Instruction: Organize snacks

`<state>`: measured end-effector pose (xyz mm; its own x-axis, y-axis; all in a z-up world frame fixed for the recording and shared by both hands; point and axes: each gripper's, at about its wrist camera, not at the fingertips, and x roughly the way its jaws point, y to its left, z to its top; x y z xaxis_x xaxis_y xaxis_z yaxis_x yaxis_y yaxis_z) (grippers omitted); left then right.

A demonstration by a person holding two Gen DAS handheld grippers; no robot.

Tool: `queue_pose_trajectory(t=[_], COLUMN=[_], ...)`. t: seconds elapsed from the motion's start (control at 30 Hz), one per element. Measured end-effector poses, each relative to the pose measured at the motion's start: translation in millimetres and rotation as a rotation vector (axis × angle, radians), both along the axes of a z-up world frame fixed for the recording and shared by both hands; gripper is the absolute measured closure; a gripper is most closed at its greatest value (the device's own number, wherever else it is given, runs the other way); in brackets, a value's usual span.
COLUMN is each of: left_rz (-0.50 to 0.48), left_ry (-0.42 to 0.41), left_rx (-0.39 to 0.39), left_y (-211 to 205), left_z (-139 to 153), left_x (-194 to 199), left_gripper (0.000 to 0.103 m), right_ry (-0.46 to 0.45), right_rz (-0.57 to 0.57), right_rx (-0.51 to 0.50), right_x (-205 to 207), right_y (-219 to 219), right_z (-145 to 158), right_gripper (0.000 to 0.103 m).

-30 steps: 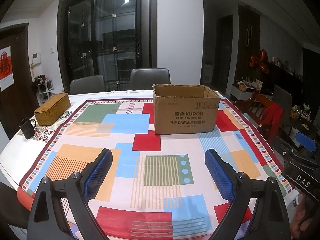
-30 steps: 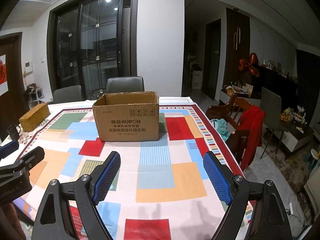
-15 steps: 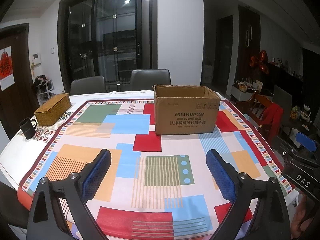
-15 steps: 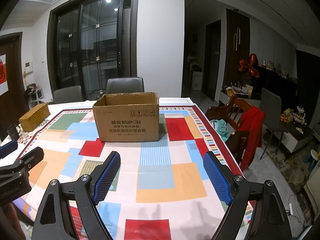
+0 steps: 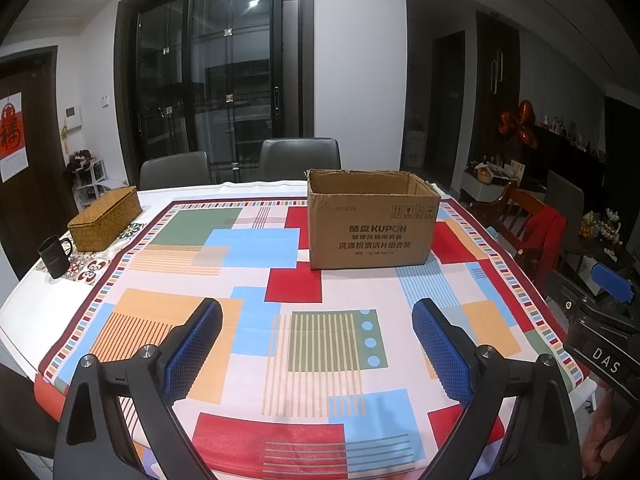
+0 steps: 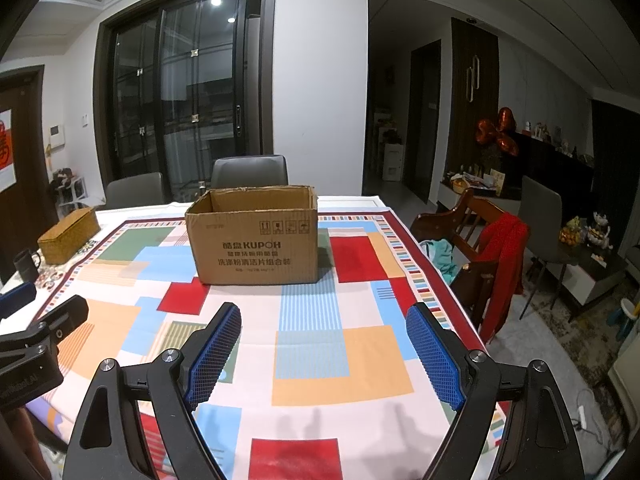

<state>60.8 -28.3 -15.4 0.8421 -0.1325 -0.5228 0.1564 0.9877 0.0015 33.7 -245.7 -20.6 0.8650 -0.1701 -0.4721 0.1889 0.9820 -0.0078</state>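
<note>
Both grippers, left (image 5: 317, 344) and right (image 6: 324, 350), hover fingers apart over the table's (image 5: 256, 360) near edge; box (image 5: 372, 224) toward the far edge.

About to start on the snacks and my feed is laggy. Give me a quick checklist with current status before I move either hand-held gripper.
1. Left hand-held gripper open and empty: ok.
2. Right hand-held gripper open and empty: ok.
3. Cardboard box upright on the tablecloth, top open: ok.
4. Snacks located: not ok; none show on the table in either view.
5. Box contents: cannot tell; only the upper inside walls show.
6. Wicker basket and black mug out of the way at the table's left edge: ok.
</note>
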Motion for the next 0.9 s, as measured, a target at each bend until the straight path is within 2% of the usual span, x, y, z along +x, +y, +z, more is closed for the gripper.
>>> queue_pose_trajectory(t=[0.9], left_rz=[0.001], left_ry=[0.013], left_rx=[0.009], left_y=[2.9], left_z=[-7.9], left_x=[2.5], left_gripper=[0.006], right_ry=[-0.005], right_rz=[-0.003], right_rx=[0.0], right_x=[0.6], right_y=[-1.3], right_z=[3.1], right_gripper=[0.017])
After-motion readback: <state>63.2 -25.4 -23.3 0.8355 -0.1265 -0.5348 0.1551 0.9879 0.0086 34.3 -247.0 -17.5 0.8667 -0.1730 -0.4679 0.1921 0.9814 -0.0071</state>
